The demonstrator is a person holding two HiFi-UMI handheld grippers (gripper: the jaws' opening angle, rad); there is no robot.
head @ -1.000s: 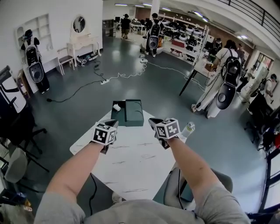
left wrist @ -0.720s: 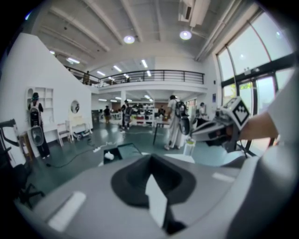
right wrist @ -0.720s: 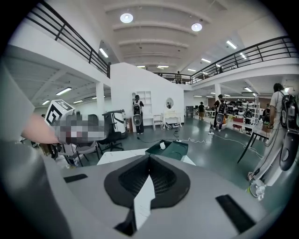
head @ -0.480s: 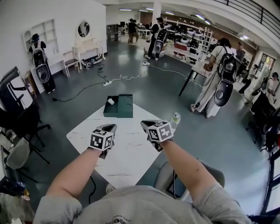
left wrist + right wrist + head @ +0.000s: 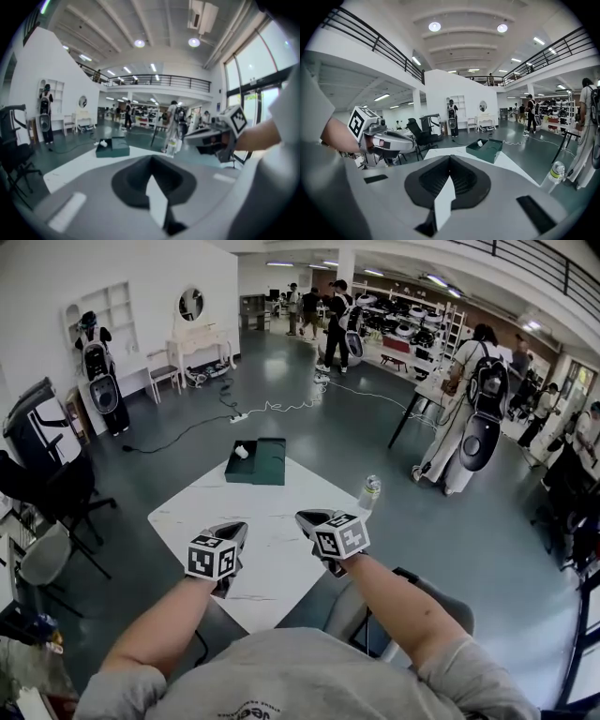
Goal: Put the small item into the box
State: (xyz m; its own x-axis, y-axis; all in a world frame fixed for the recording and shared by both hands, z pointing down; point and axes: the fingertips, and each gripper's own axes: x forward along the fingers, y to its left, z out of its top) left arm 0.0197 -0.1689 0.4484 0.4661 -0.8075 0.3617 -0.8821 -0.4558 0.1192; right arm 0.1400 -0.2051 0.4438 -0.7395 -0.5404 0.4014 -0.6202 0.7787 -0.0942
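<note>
Both tongs have drawn back since a second ago. Then they hung just short of the box; now the left gripper [image 5: 233, 531] and the right gripper [image 5: 307, 519] sit over the near end of the white table [image 5: 202, 512], with the box [image 5: 270, 463] well apart from them at the far end. Each pair of jaws is pressed together with nothing between.

The small item [image 5: 242, 452] — a white lump — lies almost dead ahead of my left tongs and ahead-left of my right, so the left is the nearer hand. It appears to rest in the left half of the dark green box already; whether that half is the tray or an opened lid I cannot tell from here. The box's long axis runs across my line of reach, left to right. The item itself is too small to show an axis or a facing. Any further move, I judge, means a long reach straight forward.
</note>
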